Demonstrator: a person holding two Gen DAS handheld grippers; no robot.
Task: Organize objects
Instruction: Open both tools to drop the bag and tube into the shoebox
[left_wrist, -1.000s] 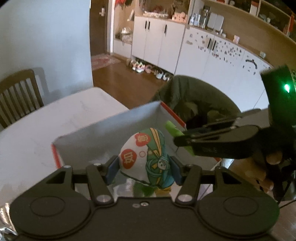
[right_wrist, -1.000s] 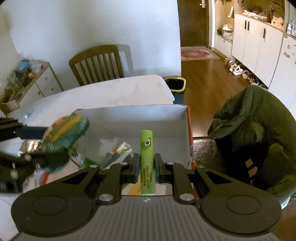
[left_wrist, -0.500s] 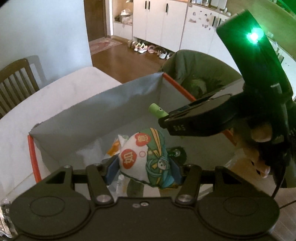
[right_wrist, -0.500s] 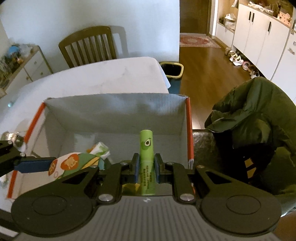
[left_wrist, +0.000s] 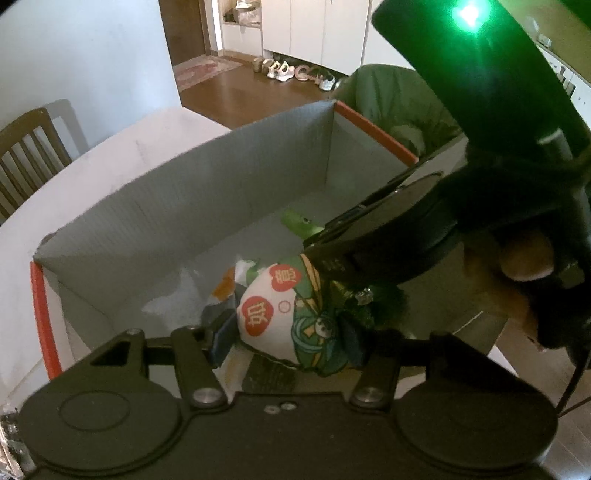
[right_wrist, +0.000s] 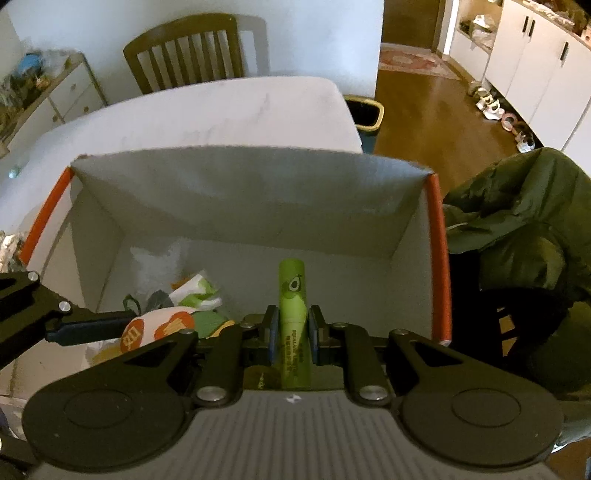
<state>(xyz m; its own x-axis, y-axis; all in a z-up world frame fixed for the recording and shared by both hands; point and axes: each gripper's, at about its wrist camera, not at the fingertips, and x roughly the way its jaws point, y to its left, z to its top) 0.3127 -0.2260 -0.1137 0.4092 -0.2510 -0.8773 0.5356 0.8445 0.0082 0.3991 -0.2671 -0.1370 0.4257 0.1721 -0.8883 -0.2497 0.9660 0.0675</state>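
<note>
From the left wrist we see a white and green pouch (left_wrist: 291, 317) with red badges, pinched in our left tool (left_wrist: 290, 338) low over the grey box (left_wrist: 192, 184) on the tabletop (left_wrist: 110, 158). From the right wrist, a lime-green tube (right_wrist: 293, 325) with an avocado picture is clamped upright in our right tool (right_wrist: 292, 338), tip inside the box (right_wrist: 240, 192), pouch (right_wrist: 159, 328) to its left.
</note>
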